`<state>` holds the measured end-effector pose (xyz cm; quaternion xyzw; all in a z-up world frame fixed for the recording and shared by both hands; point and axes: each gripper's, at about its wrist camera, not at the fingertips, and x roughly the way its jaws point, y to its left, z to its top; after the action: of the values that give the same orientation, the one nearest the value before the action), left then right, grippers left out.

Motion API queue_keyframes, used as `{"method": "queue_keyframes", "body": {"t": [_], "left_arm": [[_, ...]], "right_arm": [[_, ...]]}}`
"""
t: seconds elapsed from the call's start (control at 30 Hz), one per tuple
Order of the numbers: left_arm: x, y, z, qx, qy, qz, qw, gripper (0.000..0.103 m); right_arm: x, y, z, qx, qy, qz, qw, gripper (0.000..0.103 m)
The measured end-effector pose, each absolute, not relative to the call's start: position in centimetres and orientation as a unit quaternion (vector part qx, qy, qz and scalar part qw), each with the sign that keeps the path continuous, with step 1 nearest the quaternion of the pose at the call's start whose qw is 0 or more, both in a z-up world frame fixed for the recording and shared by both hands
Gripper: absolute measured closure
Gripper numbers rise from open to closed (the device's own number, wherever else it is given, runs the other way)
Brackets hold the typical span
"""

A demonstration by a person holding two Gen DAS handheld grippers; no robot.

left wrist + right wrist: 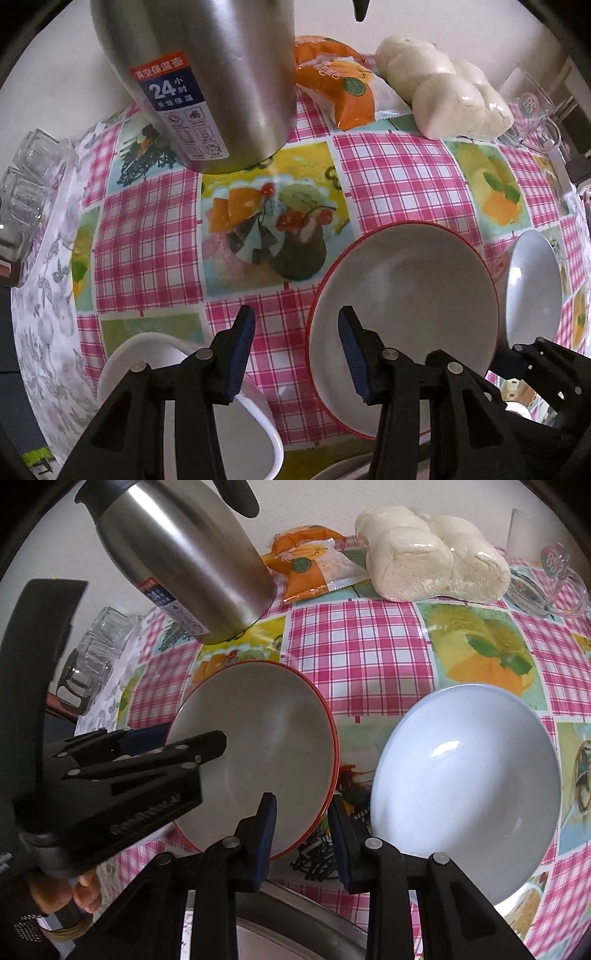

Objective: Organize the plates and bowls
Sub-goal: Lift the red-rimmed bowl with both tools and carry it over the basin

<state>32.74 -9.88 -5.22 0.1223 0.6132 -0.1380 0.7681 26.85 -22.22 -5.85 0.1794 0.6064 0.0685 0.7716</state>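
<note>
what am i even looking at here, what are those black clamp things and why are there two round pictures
Each round picture comes from a fisheye camera on a hand-held gripper; a person holds one per hand. The left gripper and the right gripper are both open, each straddling the rim of the red-rimmed bowl without clamping it. Beside it sits a pale blue bowl. Also on the checked tablecloth: a steel thermos, an orange snack packet and bagged white buns.
</note>
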Motion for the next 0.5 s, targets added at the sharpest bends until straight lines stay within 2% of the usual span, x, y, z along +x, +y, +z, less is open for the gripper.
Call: {"method": "queue_keyframes", "body": {"t": [0.07, 0.2, 0.37, 0.5], "left_arm": [[32.6, -10.1, -5.2, 0.129, 0.611, -0.144, 0.768, 0.055], [32.0, -11.1, -5.6, 0.114, 0.619, -0.171, 0.758, 0.066], [31.6, -11.1, -5.5, 0.108, 0.61, -0.169, 0.766, 0.073], [31.1, -10.0, -4.7, 0.092, 0.594, -0.18, 0.778, 0.075]], "right_arm": [[26.9, -22.1, -5.9, 0.175, 0.606, 0.065, 0.773, 0.072], [27.0, -21.9, -5.9, 0.167, 0.605, 0.061, 0.776, 0.072], [26.9, -22.2, -6.0, 0.17, 0.599, 0.06, 0.78, 0.073], [26.7, -22.6, -5.9, 0.179, 0.591, 0.057, 0.784, 0.077]]}}
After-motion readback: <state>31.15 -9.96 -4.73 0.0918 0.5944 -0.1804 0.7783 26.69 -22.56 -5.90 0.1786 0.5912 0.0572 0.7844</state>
